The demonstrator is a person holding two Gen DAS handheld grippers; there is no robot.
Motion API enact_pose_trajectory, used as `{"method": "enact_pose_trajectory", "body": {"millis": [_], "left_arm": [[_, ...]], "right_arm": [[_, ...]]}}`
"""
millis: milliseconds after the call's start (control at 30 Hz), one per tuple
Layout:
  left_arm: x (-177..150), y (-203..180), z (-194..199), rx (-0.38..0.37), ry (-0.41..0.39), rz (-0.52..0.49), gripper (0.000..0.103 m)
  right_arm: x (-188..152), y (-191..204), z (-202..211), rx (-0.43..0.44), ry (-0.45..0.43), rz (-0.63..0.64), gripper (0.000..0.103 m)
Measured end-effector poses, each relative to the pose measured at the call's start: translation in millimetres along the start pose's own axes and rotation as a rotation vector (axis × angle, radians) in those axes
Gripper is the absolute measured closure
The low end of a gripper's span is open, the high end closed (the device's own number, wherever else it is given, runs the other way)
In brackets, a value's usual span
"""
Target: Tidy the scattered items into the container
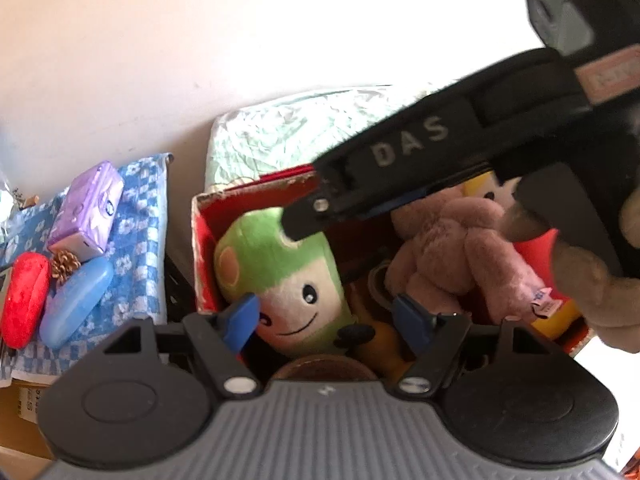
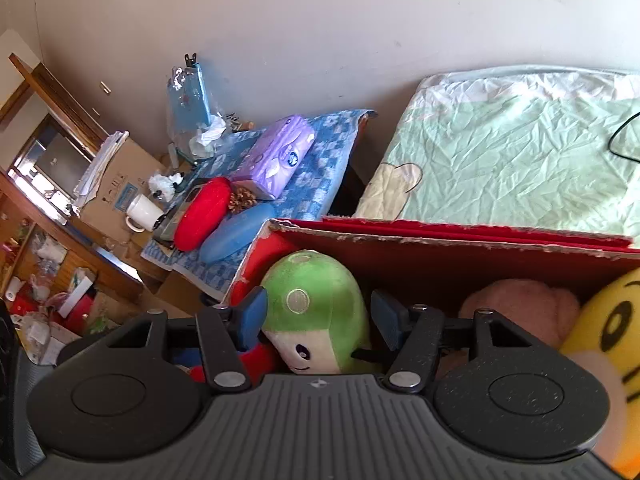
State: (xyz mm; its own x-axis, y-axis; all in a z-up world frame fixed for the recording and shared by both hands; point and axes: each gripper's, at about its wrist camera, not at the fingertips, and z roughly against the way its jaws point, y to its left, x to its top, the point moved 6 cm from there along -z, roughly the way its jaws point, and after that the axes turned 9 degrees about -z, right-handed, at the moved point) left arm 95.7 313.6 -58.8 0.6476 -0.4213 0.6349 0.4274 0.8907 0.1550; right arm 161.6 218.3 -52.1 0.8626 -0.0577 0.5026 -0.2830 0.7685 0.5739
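Inside red box (image 2: 460, 256): green plush (image 2: 316, 312), pink plush (image 1: 452, 252) stowed; left tongs (image 1: 326, 320), right tongs (image 2: 318, 320) both apart, empty.

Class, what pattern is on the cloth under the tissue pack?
Blue-and-white checks with small flowers on the cloth; clearest in the right wrist view.

The red box (image 2: 460, 256) is packed nearly full: a green plush (image 2: 320, 312) fills its left end, a pink plush (image 1: 452, 252) the middle, a yellow plush (image 2: 612, 344) the right. Only a dark gap behind the green plush, along the back wall, looks free. The right gripper (image 1: 296, 224) reaches across above the toys, crossing the left gripper's (image 1: 328, 320) path. Left of the box, the blue cloth (image 2: 320, 172) is crowded with a tissue pack (image 2: 276, 156), red case (image 2: 204, 212) and blue case (image 2: 236, 232). The bed (image 2: 520, 148) behind is open.
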Motion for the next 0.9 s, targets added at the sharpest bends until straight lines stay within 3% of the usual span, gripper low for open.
{"method": "enact_pose_trajectory", "body": {"millis": [300,600,900], "left_arm": [[5.4,6.2,2.1,0.013,0.014,0.072,0.027],[17.1,8.1,2.8,0.085,0.055,0.111,0.029],[36.2,-2.0,6.0,0.101,0.038,0.141,0.029]], "right_arm": [[-5.2,-0.9,34.8,-0.092,-0.07,0.011,0.042],[-18.4,-9.1,64.5,-0.092,-0.106,-0.022,0.046],[-19.8,-4.6,93.1,-0.136,-0.172,-0.007,0.046]]}}
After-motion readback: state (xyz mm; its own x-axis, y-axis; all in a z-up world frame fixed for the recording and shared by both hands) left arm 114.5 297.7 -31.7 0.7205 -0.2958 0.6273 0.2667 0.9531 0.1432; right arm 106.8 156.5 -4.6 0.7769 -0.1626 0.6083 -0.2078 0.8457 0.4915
